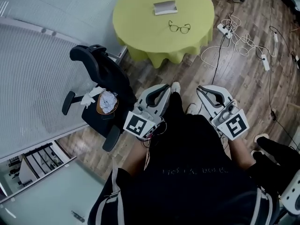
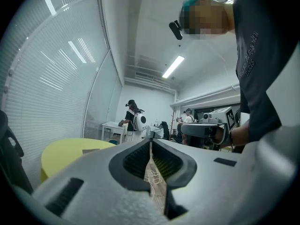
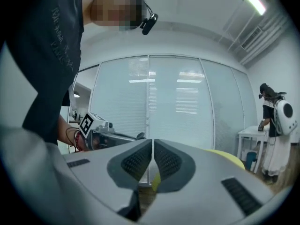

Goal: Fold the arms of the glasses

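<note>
the glasses (image 1: 179, 27) lie on the round yellow-green surface (image 1: 140, 27), toward its near right edge, touching nothing else. their arms seem to stand unfolded, though they are too small in the head view to be sure. a flat grey case (image 1: 165, 7) lies on the same surface, farther back than the glasses and apart from them.

both grippers are well short of the surface, held close in front of the person's dark-clothed body and pointing toward it. the left gripper (image 1: 165, 87) has its jaws clenched together with only a thin slit between the ribbed pads, and nothing is held there. the right gripper (image 1: 200, 88) is likewise clenched on nothing, its pads meeting at the tips. the two grippers are side by side and apart, neither touching the surface nor the glasses.

off the near left side of the surface stands a black office chair (image 1: 101, 67), and a brown bowl (image 1: 99, 108) of crumpled white tissue rests on its seat. to the right of the surface, white cables (image 1: 234, 43) and a power strip (image 1: 223, 30) trail over the wooden floor (image 1: 187, 74). in the left gripper view, well beyond the surface, another person (image 2: 133, 121) stands at a white desk (image 2: 112, 127).
</note>
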Demonstrator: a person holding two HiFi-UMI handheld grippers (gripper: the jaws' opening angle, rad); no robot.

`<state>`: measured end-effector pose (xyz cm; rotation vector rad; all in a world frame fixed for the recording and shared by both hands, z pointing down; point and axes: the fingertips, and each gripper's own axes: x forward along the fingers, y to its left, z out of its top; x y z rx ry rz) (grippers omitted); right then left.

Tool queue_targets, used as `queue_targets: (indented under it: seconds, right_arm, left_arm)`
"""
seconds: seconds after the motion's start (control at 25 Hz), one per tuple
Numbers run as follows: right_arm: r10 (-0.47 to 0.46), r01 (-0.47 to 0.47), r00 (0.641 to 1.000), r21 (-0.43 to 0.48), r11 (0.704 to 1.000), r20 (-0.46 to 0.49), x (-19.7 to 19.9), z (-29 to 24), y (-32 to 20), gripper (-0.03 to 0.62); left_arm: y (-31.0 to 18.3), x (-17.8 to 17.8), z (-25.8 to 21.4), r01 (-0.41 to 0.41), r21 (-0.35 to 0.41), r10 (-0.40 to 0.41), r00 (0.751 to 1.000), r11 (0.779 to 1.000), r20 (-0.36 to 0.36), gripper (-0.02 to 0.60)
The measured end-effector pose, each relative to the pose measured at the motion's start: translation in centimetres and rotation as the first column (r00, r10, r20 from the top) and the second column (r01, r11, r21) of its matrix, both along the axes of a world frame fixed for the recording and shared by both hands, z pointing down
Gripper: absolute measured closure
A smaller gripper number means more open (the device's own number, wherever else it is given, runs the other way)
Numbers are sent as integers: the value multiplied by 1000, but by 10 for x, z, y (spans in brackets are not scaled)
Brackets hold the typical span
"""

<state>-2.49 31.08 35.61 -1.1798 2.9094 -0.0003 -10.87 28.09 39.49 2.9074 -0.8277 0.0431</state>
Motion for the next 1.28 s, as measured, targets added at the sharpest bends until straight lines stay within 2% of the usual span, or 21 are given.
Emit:
queue_targets:
  seconds: [0.32,0.72,0.84,1.0,1.12,1.28]
  right_arm:
    - [63,-64,998,-24,998,-6,-5,1,-64,563]
    - [103,-102,995,-111,989,-3,-15,18,-135,563]
    - [112,-115,993,-142,983,-29,-16,33,-145,563]
    - [166,-164,986,-166,972,-6,-12,38,-156,563]
    - [198,-198,980,-211,957,-20,-2,47,-154,563]
    - [220,-219,975,-223,950,-23,9,54,-154,563]
  left_arm:
    - [-46,-6,10,-10,-41,10,1000,999,-1,554]
    - [-130,-12,8,-71,-28,70,997,997,-11,554]
    - [-146,-17,13,-90,-33,89,996,995,-8,554]
    - [-160,-18,16,-107,-40,107,994,993,-9,554]
    - [-162,-12,15,-135,-45,134,991,990,-7,554]
    - [-163,-1,18,-163,-50,163,987,985,1,554]
